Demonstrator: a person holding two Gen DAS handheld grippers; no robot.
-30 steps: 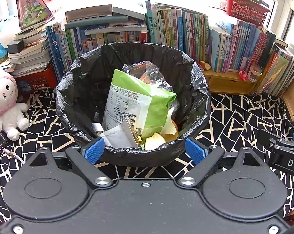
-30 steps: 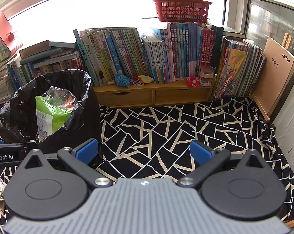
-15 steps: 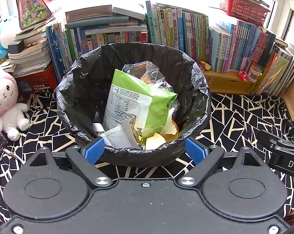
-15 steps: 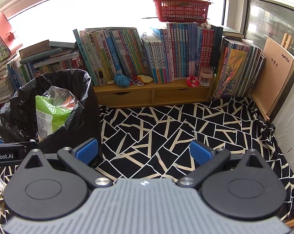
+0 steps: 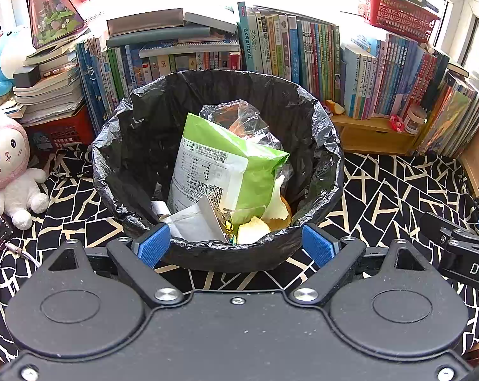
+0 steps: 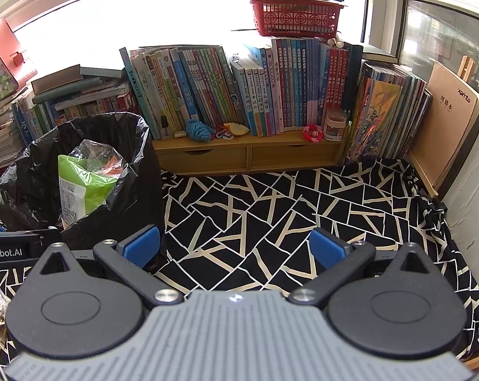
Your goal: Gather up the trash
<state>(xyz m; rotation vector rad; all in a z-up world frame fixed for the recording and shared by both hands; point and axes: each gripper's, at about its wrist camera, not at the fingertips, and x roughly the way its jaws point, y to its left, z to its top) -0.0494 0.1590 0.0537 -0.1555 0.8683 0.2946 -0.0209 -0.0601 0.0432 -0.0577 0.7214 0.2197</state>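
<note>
A black-and-cream patterned cloth (image 6: 271, 209) covers the counter below a row of books (image 6: 239, 92). At centre frame in the left view, the lined trash bin (image 5: 322, 146) holds a green bag (image 5: 226, 171). Left tool (image 5: 236, 244) and right tool (image 6: 234, 247) gape wide, both empty.

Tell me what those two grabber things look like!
Each tool is mostly black plastic with two round discs, silver screws and two arms ending in ribbed blue pads. The left tool has a smooth black body. The right tool has a grey ridged body. White letters are printed on the side of each one, but they are cut off at the picture edge.
</note>
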